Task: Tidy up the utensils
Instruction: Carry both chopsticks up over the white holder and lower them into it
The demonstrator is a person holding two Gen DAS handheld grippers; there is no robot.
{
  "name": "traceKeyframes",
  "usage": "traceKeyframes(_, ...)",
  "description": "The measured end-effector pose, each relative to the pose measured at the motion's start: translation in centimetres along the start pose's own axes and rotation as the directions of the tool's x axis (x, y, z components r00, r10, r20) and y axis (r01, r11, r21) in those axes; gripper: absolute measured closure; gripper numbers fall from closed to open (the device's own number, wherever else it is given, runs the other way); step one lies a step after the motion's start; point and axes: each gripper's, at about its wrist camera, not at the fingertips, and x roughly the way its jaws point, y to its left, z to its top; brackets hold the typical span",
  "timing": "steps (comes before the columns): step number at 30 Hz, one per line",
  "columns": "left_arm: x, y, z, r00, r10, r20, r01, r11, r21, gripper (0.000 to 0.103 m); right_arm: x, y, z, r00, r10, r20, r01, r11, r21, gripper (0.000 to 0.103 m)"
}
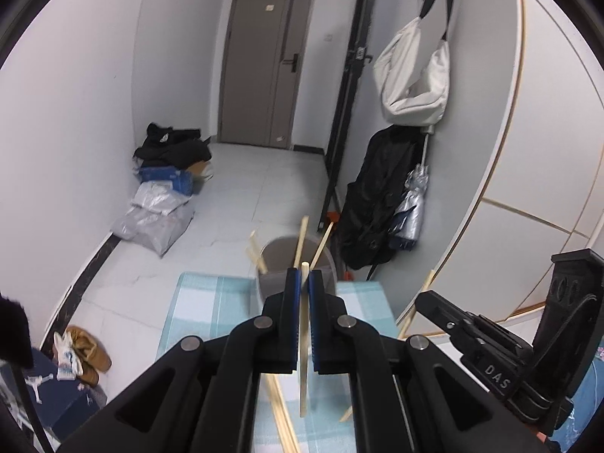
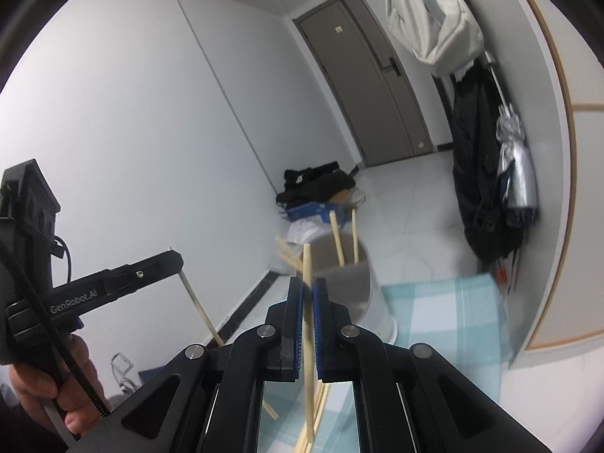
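**Several chopsticks potted, more left lying**

Several chopsticks (image 1: 301,239) already lean in the grey holder (image 1: 279,255) at frame centre; left tongs (image 1: 303,277) and right tongs (image 2: 309,288) each pinch one stick; loose chopsticks (image 1: 281,411) remain on the checked surface (image 1: 204,302), lower frame.

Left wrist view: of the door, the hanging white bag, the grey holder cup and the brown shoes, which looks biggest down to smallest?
1. door
2. white bag
3. grey holder cup, partly hidden by the gripper
4. brown shoes

The cup and shoes look close; nearness skews this.
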Motion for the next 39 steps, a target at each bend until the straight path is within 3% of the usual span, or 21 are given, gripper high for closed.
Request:
traceKeyframes(12,2.2,0.3,6.2,0.997,-0.065,0.033,0.067,0.997,-0.046,0.102,2.0,0.3,7.6,0.998,0.0,0.056,0.004,0.998,-0.07,0.099)
traceKeyframes(22,5.0,2.5,9.9,0.996,-0.06,0.06,0.065,0.995,-0.077,0.102,5.9,0.4,13.2,0.989,-0.018,0.144,0.037,0.99,-0.134,0.099)
traceKeyframes(30,8.2,4.1,9.8,0.997,-0.011,0.083,0.016,0.998,-0.065,0.102,10.9,-0.6,13.6,0.984,-0.017,0.176,0.043,0.989,-0.144,0.099)
traceKeyframes(39,10.2,6.0,8.6,0.996,-0.035,0.086,0.042,0.995,-0.092,0.102,15.2,-1.0,11.0,0.99,0.019,0.139,0.009,0.98,-0.197,0.099)
